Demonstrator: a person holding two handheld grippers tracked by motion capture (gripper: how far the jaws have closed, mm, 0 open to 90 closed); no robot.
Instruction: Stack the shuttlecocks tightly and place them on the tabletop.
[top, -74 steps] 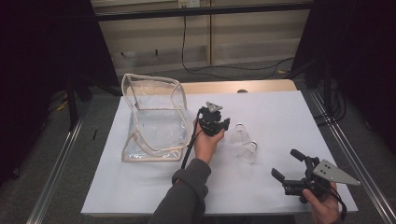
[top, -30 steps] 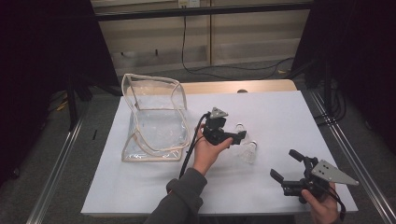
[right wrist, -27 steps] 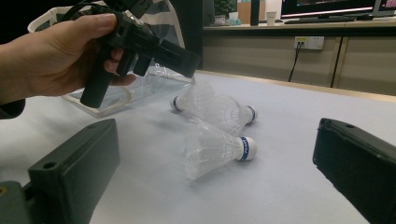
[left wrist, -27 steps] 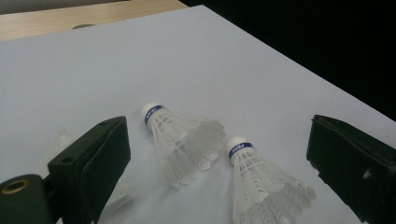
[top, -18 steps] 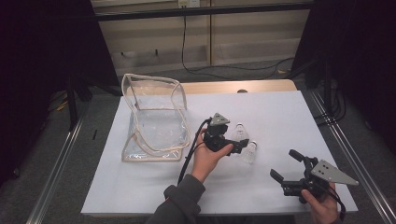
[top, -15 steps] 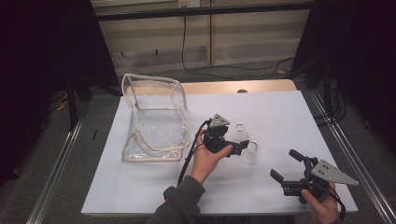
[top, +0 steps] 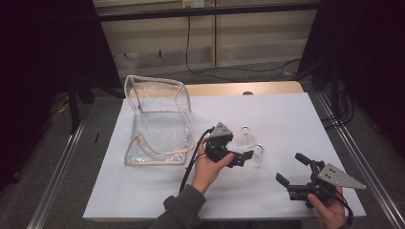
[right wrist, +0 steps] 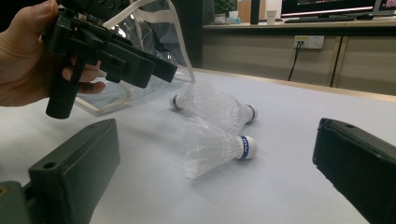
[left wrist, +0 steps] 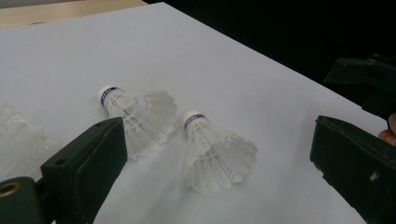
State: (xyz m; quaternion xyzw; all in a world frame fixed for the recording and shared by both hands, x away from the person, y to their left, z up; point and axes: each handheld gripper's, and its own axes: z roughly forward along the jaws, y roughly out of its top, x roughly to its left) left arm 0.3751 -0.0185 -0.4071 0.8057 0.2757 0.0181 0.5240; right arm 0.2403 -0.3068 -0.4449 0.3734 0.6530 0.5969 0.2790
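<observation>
**Two shuttlecocks lie on the white table as a hand-held gripper closes in**

A person's left hand (top: 206, 167) holds the left gripper (top: 244, 157) low over the white table (top: 286, 119), its black jaws spread wide and empty, pointing at two white shuttlecocks. In the left gripper view both lie on their sides between the open jaws: the nearer shuttlecock (left wrist: 215, 150) sits just ahead of the gap, and the farther shuttlecock (left wrist: 135, 114) rests just beside it, closer to the left jaw. Each has a white cork tip with a blue band, and the feather skirts flare toward the camera. Neither jaw touches either one.

From the high view, the nearer shuttlecock (top: 257, 155) lies just off the gripper's tip and the farther shuttlecock (top: 244, 137) lies just behind it, toward the table's middle. A clear plastic pouch (top: 157, 119) with a cream trim stands open at the table's left side, well apart from the pair.

The right gripper (top: 292, 171) is held in the right hand (top: 329, 210) near the table's front right corner, its jaws likewise standing wide apart with nothing between them. In its own view the two shuttlecocks lie side by side beyond the jaws, with the left gripper hovering above them.
</observation>
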